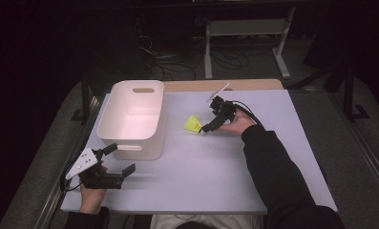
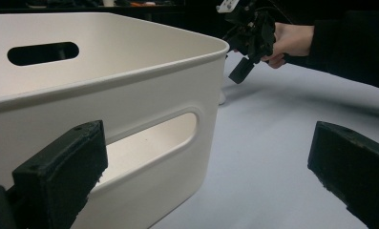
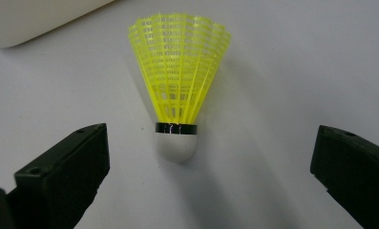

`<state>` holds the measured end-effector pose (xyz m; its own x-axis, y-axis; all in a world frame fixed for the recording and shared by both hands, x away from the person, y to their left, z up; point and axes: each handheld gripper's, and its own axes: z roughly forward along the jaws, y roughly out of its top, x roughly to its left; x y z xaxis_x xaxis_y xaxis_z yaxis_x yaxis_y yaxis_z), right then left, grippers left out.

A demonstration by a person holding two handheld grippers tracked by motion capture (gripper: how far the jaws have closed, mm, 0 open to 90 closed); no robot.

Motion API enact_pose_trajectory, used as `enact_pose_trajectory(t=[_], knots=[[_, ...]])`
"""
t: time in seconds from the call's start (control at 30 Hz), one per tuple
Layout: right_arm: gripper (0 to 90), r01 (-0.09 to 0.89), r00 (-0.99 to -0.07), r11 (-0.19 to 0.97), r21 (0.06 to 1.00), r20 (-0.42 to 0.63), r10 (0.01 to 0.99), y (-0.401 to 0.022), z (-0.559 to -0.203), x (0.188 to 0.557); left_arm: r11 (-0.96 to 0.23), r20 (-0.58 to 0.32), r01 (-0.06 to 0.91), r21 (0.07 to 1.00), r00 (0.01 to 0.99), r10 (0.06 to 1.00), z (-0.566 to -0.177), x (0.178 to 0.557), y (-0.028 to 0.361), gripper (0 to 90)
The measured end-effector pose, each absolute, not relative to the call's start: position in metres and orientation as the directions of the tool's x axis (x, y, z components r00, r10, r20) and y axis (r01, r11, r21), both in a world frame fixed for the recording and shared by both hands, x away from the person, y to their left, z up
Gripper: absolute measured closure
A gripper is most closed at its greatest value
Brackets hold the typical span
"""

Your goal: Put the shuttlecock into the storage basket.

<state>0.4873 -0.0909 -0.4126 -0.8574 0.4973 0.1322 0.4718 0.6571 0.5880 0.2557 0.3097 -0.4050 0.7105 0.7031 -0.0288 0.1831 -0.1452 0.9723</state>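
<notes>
Pre-grasp step: right gripper [image 1: 207, 128], fingers released, straddles yellow plastic shuttlecock [image 3: 179, 95] at frame centre. Next: clench on white cork. Left gripper [image 1: 120, 164] released beside white plastic bin [image 1: 151, 143].

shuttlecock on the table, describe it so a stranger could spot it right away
Start at the white handled bin on the pale table. Just right of it lies the shuttlecock, in front of the open right tool. It alone is bright yellow, a mesh skirt on a white rounded cap.

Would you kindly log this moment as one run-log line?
right gripper: open, at shuttlecock | left gripper: open, beside bin | shuttlecock: on table
</notes>
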Motion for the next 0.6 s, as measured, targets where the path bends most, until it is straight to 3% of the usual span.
enact_pose_trajectory(t=[0.47, 0.6], knots=[[0.0, 0.466, -0.866, 0.682, 0.564, 0.134, 0.482, -0.080, -0.424, 0.487, -0.144, -0.029, 0.183, 0.973, 0.711, 0.703, -0.405, 0.255, 0.310, 0.0], [7.0, 0.462, -0.872, 0.684, 0.565, 0.149, 0.466, -0.079, -0.425, 0.488, -0.144, -0.030, 0.183, 0.973, 0.711, 0.703, -0.405, 0.255, 0.310, 0.0]])
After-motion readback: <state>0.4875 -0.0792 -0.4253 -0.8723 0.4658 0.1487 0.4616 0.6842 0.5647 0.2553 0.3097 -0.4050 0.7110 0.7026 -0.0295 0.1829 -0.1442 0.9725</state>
